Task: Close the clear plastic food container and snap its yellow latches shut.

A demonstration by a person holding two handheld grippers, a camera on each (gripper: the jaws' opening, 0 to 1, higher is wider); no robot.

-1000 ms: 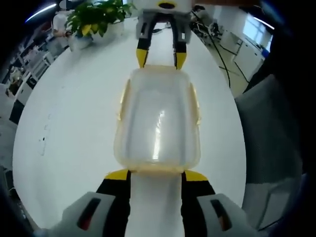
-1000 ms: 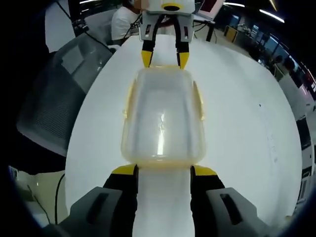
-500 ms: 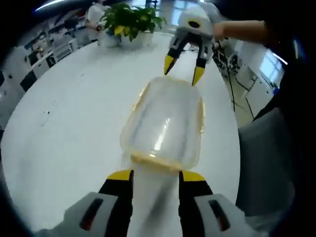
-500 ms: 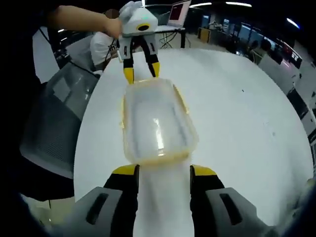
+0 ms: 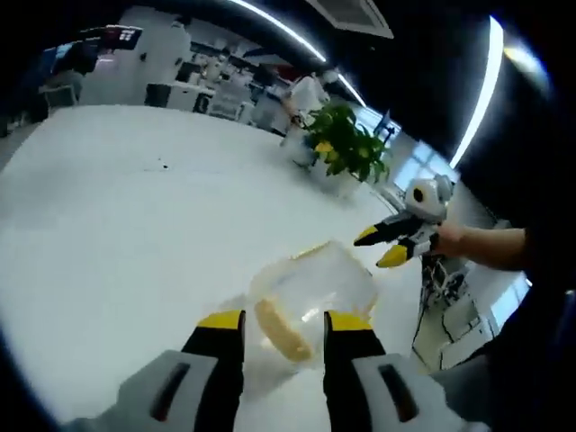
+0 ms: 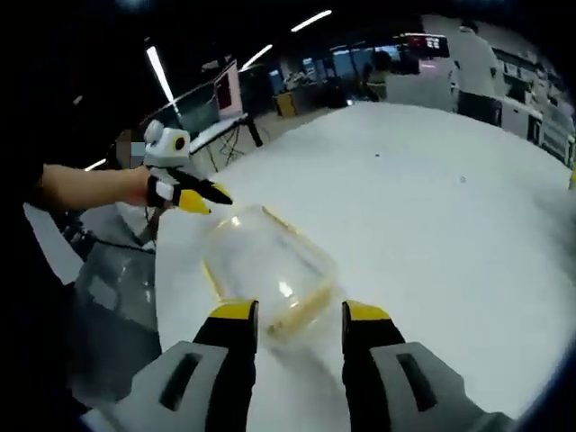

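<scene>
Clear plastic food container with yellow latches [image 5: 306,297] sits on the round white worktop [image 5: 108,207], lid on top by the look of it, close to the worktop's edge. In the left gripper view the left gripper [image 5: 283,321] has its jaws apart, empty, yellow tips just at the container's near end, one yellow latch [image 5: 279,331] between them. In the right gripper view the right gripper [image 6: 292,312] is likewise spread and holding nothing, tips at the opposite end of the container [image 6: 265,274]. Each gripper also appears in the other's view, raised above the far end of the box, held by a hand.

Latch state is blurred; can't tell whether any is snapped down.

Risks, as judgement: both views are tilted, so the grippers meet the box at an angle; a push on one latch could slide the light box across the smooth worktop, possibly off the nearby edge. Pressing only one end may pop the lid up at the other. Potted green plant [image 5: 346,153] stands far off, no hazard.
</scene>
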